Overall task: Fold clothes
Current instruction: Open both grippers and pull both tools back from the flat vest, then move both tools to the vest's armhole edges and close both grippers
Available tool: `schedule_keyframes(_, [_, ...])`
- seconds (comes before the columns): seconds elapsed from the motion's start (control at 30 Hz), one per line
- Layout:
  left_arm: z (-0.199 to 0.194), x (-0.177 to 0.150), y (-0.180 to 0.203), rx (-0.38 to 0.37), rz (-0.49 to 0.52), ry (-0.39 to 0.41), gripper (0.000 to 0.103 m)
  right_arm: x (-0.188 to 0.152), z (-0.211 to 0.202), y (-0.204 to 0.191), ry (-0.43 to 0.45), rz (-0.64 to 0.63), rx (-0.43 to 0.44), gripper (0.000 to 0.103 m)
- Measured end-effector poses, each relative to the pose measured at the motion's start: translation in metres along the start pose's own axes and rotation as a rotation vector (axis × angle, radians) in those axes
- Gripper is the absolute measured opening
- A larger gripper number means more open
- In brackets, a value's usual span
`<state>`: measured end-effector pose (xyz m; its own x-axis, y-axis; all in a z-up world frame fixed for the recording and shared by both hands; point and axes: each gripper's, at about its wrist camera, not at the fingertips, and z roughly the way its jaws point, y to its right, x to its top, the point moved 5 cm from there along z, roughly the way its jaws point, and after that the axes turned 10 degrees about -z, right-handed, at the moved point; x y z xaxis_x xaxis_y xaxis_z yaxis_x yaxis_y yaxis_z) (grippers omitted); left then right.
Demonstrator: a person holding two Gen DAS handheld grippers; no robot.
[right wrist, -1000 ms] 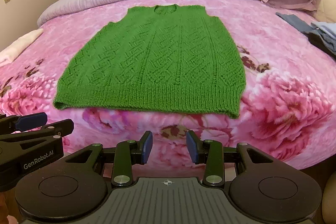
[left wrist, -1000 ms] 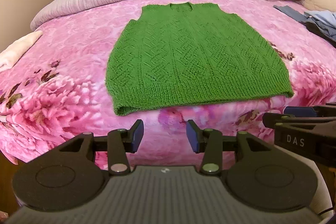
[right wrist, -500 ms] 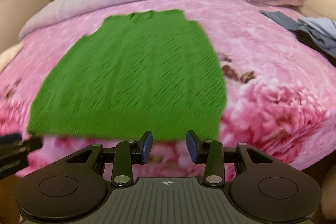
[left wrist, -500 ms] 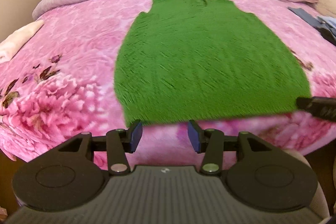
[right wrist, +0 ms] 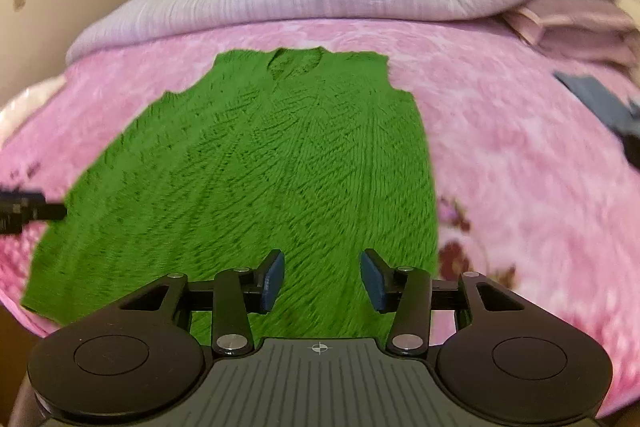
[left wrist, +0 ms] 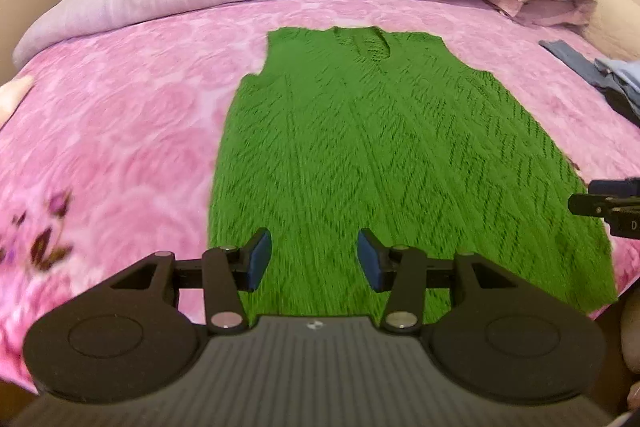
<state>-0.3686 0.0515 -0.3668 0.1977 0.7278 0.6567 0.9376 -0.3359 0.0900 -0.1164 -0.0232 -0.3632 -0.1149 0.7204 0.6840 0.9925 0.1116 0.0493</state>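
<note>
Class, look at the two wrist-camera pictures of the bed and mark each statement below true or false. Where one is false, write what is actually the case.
1. The green knitted vest lies spread flat on the pink floral bedspread. True.
2. The left gripper is clamped on the vest's hem. False: its jaws stand apart, with nothing between them.
3. The right gripper is open. True.
4. The vest is already folded in half. False: it lies unfolded, neckline at the far end.
5. A pile of bluish clothes lies to the right of the vest. True.
</note>
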Motion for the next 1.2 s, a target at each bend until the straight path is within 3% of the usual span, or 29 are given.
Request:
schedule_keyframes(0.27, [0.064, 0.045, -0.004, -0.044, 0.110, -0.054, 0.043, 0.028, 0.057, 0.034, -0.078, -0.059, 0.059, 0.047])
schedule_keyframes(0.57, [0.155, 0.114, -0.017, -0.117, 0.179, -0.100, 0.043, 0.089, 0.124, 0.101, -0.082, -0.064, 0.152, 0.047])
schedule_keyframes(0.9, [0.257, 0.197, -0.055, -0.143, 0.139, -0.148, 0.048, 0.154, 0.225, 0.176, -0.145, -0.071, 0.228, 0.047])
schedule_keyframes(1.2, [0.326, 0.262, -0.075, -0.296, -0.046, -0.162, 0.051, 0.217, 0.303, 0.217, -0.134, 0.041, 0.321, 0.047])
